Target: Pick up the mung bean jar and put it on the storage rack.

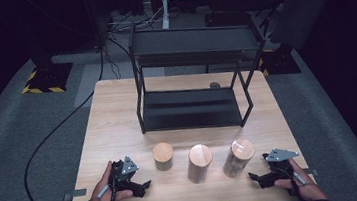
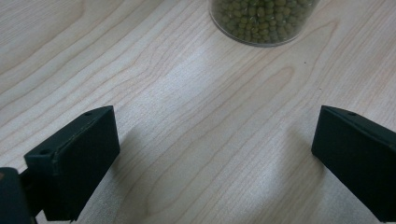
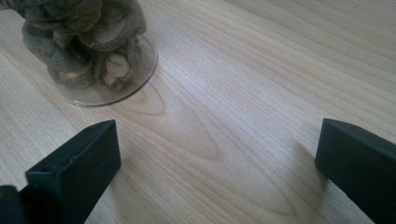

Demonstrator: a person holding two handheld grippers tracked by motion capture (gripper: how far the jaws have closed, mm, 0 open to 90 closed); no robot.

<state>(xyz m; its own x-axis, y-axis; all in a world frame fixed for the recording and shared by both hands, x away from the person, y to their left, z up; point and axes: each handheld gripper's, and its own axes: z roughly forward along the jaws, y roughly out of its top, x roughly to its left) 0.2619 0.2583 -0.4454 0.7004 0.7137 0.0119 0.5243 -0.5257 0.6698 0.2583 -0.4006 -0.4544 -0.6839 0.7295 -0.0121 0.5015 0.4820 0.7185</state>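
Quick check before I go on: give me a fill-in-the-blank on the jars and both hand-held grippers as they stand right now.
1. ___ jars with wooden lids stand in a row on the table.
2. The left hand-held gripper faces the jar of green ___.
3. The jaws of the right hand-held gripper are ___.
4. The black shelf rack holds ___ jars.

Missing words: three; beans; open; no

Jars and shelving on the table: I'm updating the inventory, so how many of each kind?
Jars with wooden lids: 3 (short, middle, right)
Black shelf rack: 1
Total: 4
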